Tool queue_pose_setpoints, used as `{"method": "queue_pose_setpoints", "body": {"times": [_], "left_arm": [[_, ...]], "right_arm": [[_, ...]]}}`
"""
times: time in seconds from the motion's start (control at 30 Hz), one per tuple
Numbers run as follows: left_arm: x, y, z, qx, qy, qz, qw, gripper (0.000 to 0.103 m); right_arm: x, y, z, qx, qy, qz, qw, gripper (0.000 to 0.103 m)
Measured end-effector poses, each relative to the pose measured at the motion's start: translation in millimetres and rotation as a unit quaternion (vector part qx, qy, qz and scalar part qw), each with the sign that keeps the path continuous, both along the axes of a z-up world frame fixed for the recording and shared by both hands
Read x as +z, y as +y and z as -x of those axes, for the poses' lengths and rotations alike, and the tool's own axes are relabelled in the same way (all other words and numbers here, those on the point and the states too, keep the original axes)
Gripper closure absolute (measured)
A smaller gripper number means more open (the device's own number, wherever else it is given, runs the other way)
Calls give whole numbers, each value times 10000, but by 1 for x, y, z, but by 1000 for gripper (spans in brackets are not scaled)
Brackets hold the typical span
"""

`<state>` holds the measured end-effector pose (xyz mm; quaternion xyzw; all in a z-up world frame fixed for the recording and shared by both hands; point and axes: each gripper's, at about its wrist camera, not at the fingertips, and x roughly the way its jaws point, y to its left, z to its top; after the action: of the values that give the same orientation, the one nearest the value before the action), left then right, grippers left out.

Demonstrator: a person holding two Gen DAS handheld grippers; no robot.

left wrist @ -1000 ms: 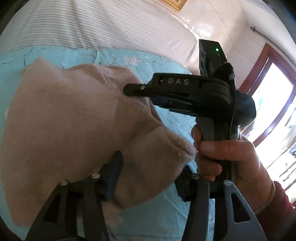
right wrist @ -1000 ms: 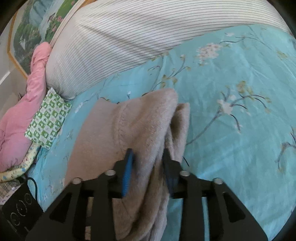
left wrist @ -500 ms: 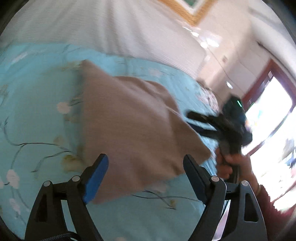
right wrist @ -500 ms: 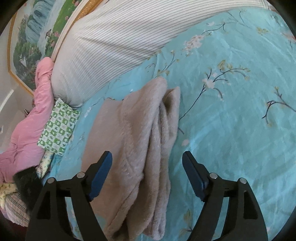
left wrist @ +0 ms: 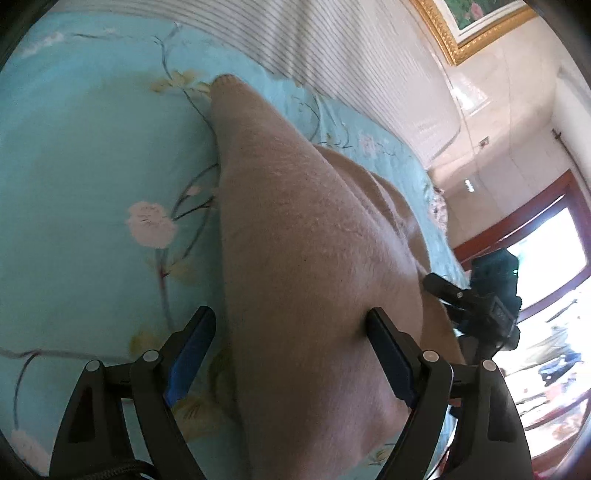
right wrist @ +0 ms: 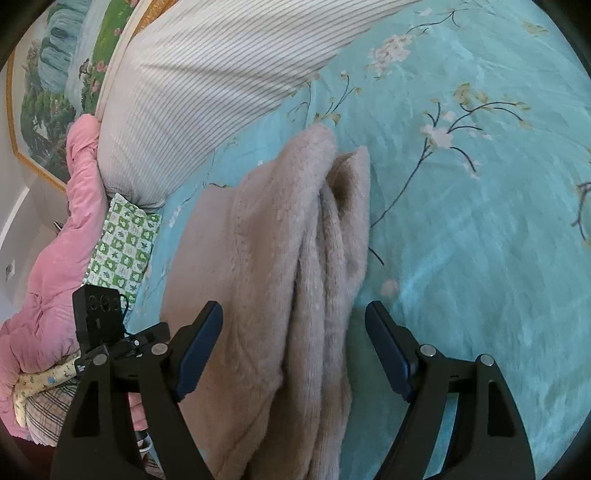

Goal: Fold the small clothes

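Observation:
A beige fleece garment (left wrist: pixel 306 258) lies folded lengthwise on the turquoise flowered bedsheet (left wrist: pixel 92 177). My left gripper (left wrist: pixel 291 354) is open, its jaws wide apart on either side of the garment's near end, holding nothing. In the right wrist view the same garment (right wrist: pixel 280 266) shows stacked layers along its right edge. My right gripper (right wrist: pixel 295 343) is open, jaws spread over the garment's near end. The right gripper also shows in the left wrist view (left wrist: pixel 480 302) beside the garment's right edge.
A striped white pillow (right wrist: pixel 207 81) lies at the bed's head. A pink quilt (right wrist: pixel 51 266) and a green-and-white checked cloth (right wrist: pixel 122 243) sit at the left. The left gripper's body (right wrist: pixel 99 325) shows there too. A framed picture (left wrist: pixel 469 26) and a doorway (left wrist: pixel 546 258) are at the right.
Both grippers have opened and let go of the garment, which now lies on the sheet. The left gripper has moved around to the garment's end.

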<state>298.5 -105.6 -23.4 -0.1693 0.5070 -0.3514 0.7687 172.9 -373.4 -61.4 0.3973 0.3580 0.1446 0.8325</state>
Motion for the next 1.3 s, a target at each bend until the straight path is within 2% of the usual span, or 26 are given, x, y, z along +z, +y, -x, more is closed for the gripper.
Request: {"method": "queue_pose_setpoints", "body": {"times": [0.1, 0.2, 0.23, 0.27, 0.3, 0.37, 0.47, 0.57, 0.77, 0.87, 1.03, 1.1, 1.17, 1.2, 1.27, 1.3], "left_arm": [[-8, -4, -8, -57, 62, 50, 10000, 12], [-16, -8, -14, -70, 20, 197, 9998, 14], [-16, -10, -13, -84, -34, 227, 9997, 25], [-16, -12, -14, -186, -24, 330, 9993, 42], [-16, -14, -15, -185, -27, 318, 9993, 43], [-8, -16, -10, -214, -285, 212, 9991, 52], [9, -3, 9, -271, -519, 187, 9981, 58], [30, 31, 33, -220, -668, 284, 9971, 58], [54, 121, 85, 93, -860, 355, 9956, 58], [47, 156, 107, 379, -824, 304, 9954, 58], [5, 187, 115, 714, -363, 298, 9963, 57], [-10, 193, 113, 781, -197, 514, 9954, 51], [-15, 195, 112, 812, -62, 621, 9947, 40], [-16, 196, 111, 835, -13, 606, 9947, 39], [-13, 201, 116, 845, -10, 516, 9951, 29], [-11, 202, 114, 861, -18, 446, 9953, 27]], "right_arm": [[-4, -1, -7, 26, -4, -69, 10000, 23], [-4, 4, -13, 85, 5, 44, 10000, 24], [-3, 8, -15, 132, 11, 154, 9998, 37], [-4, 12, -17, 211, 26, 131, 9997, 55], [-5, 14, -18, 245, 49, 29, 9997, 58], [-1, 17, -15, 184, 35, 6, 9998, 68], [16, 24, -5, 172, -135, -109, 9997, 72], [37, 48, 6, 427, -367, -39, 9984, 72], [59, 108, 14, 1080, -866, -369, 9897, 72], [58, 140, 6, 1370, -941, -555, 9845, 72], [40, 177, -4, 1551, -683, -519, 9842, 72], [33, 176, -4, 1509, -572, -542, 9854, 68], [30, 175, -4, 1476, -445, -455, 9870, 58], [29, 174, -3, 1489, -422, -415, 9871, 57], [33, 168, -1, 1454, -331, -308, 9883, 46], [36, 167, -2, 1410, -295, -217, 9893, 43]]}}
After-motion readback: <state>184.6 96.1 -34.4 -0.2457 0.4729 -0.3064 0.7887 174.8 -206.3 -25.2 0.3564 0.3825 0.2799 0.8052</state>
